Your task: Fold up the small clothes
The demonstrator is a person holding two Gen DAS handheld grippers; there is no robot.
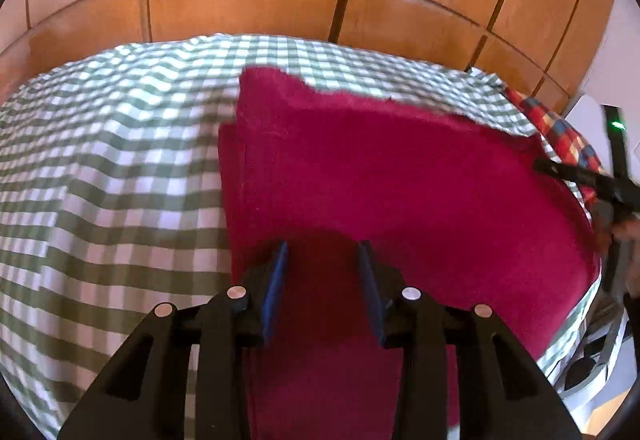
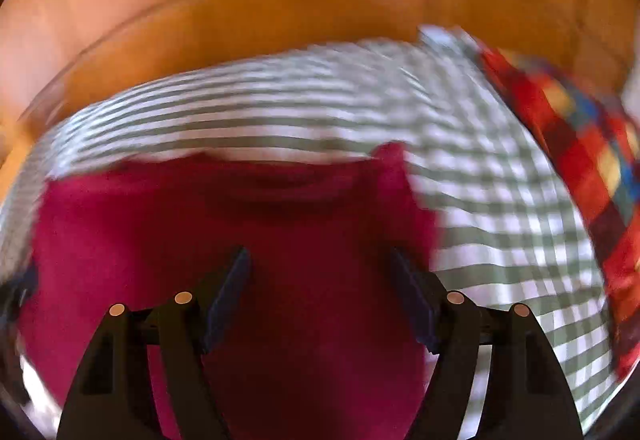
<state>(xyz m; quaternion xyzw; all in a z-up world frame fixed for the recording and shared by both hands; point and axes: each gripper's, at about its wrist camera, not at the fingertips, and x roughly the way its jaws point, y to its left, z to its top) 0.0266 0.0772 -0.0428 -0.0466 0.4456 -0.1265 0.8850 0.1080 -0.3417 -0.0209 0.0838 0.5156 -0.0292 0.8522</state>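
Both wrist cameras look steeply down along their own fingers, close above the crimson garment [image 1: 400, 180] [image 2: 224, 216]; both share it and the checked cloth [image 1: 112, 168] [image 2: 500, 240] beyond.

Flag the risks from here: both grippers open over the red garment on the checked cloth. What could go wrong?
1. The red garment shows a stepped layered edge at its left; a careless regrasp could pinch only one layer and undo the fold.
2. The left gripper and right gripper hover open over the garment; closing low might also catch the checked cloth.
3. The right wrist view is blurred, so aim may be off.
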